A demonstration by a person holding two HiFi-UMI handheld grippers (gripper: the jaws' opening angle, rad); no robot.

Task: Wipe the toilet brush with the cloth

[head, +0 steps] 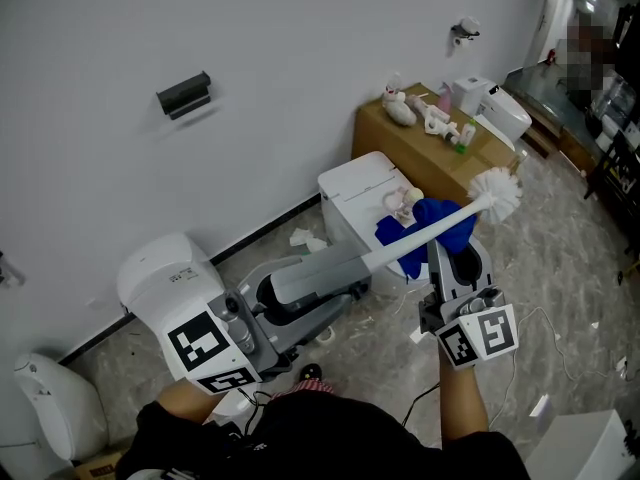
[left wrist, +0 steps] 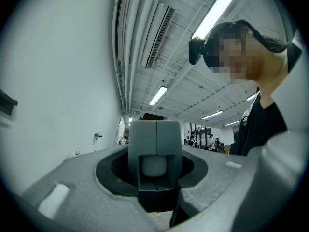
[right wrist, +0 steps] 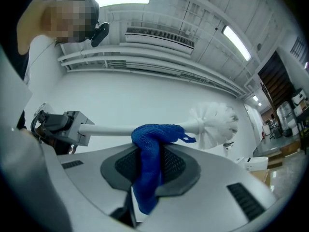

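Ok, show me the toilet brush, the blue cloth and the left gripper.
toilet brush [head: 497,192], head view, on its white bristle head.
blue cloth [right wrist: 148,149], right gripper view, on the strip just below the brush handle.
left gripper [left wrist: 155,135], left gripper view, at the seam between its jaw tips.

The cloth [right wrist: 154,132] clamped in the right hand-held gripper [right wrist: 148,166] is blue, coarse-knit and matt. Just above its matt grey plastic jaws, the toilet brush [right wrist: 111,128] has a smooth white plastic handle and fine white bristles.
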